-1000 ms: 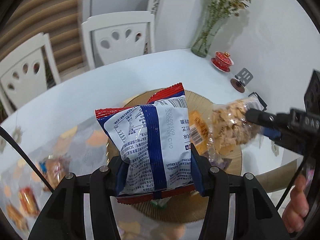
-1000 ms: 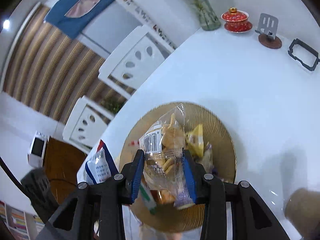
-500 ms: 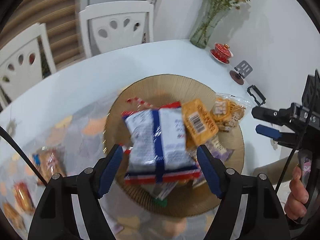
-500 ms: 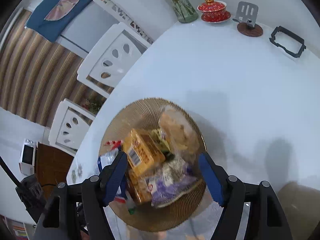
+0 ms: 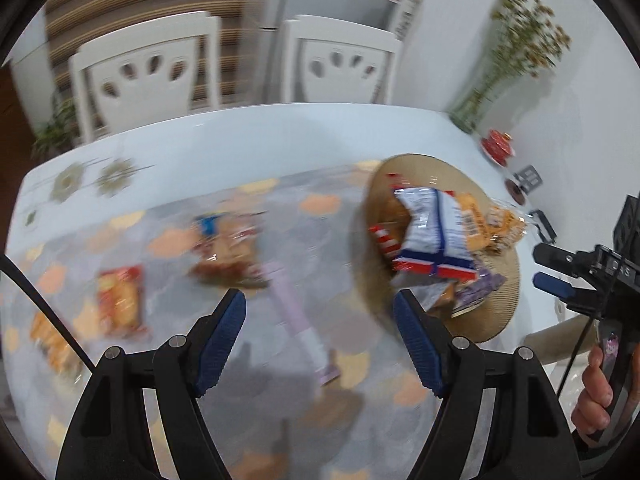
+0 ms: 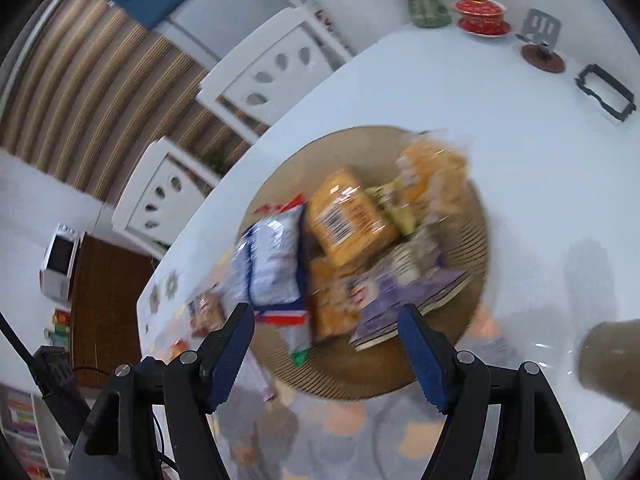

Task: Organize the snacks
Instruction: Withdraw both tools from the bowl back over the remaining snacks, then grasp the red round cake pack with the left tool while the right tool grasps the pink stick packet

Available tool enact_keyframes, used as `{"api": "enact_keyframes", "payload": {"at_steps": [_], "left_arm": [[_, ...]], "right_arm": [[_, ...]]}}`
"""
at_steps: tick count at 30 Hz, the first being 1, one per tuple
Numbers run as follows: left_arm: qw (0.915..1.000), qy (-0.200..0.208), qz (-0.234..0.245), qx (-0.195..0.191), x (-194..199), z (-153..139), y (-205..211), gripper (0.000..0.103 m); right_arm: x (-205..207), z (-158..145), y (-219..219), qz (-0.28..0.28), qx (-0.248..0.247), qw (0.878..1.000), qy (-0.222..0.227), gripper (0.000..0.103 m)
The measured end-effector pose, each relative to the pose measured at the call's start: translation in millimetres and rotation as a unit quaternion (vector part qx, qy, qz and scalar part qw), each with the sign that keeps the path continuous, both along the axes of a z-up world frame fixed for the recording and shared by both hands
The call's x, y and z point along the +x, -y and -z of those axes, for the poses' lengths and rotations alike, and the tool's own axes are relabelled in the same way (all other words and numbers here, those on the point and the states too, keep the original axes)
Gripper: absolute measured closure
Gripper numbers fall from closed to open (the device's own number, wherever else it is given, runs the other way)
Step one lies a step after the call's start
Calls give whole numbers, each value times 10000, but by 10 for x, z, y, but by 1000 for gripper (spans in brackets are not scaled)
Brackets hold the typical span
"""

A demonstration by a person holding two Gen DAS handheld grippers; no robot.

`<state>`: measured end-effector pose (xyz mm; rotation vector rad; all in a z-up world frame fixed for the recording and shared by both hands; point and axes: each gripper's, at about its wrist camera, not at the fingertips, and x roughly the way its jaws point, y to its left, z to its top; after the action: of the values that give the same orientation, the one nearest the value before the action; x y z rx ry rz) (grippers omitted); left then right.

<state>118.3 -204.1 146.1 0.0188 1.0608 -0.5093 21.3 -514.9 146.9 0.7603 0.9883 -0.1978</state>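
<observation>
A round woven tray (image 5: 505,308) (image 6: 476,216) holds several snack packs. A white-and-blue bag (image 5: 430,236) (image 6: 272,264) lies on top of them, beside an orange pack (image 6: 346,218) and a clear bag of crackers (image 6: 434,176). My left gripper (image 5: 320,338) is open and empty, above the patterned mat, left of the tray. A long pale purple pack (image 5: 296,308) lies between its fingers. Loose snacks (image 5: 120,300) (image 5: 228,248) lie further left. My right gripper (image 6: 326,348) is open and empty above the tray's near rim; it also shows in the left wrist view (image 5: 556,272).
A glass vase with flowers (image 5: 496,80), a red lidded cup (image 6: 480,14), a small stand (image 6: 540,46) and a black frame (image 6: 606,92) sit at the table's far side. Two white chairs (image 5: 152,76) (image 5: 340,64) stand behind the table.
Both grippers let go of their bags, which now lie on the tray. The left gripper has swung left over the mat; the right has drawn back slightly.
</observation>
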Motion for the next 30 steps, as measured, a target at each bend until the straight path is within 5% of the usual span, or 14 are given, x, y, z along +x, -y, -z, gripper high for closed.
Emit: {"api": "enact_keyframes", "payload": {"at_steps": [9,17,30], "left_arm": [[9972,-79,-744,0,-112,14,-824,30],[9913,-290,-1270,-177,-75,134,-1382,30],[9922,-482,-1126,241,470,620,-1376,30]], "right_arm": [[81,22,-797,-859,20,9963,5,30],[259,179,-1735,-1960,-199,9803,-118,30],[631,917,-2187,-2132,-998,9685,-807,41]]}}
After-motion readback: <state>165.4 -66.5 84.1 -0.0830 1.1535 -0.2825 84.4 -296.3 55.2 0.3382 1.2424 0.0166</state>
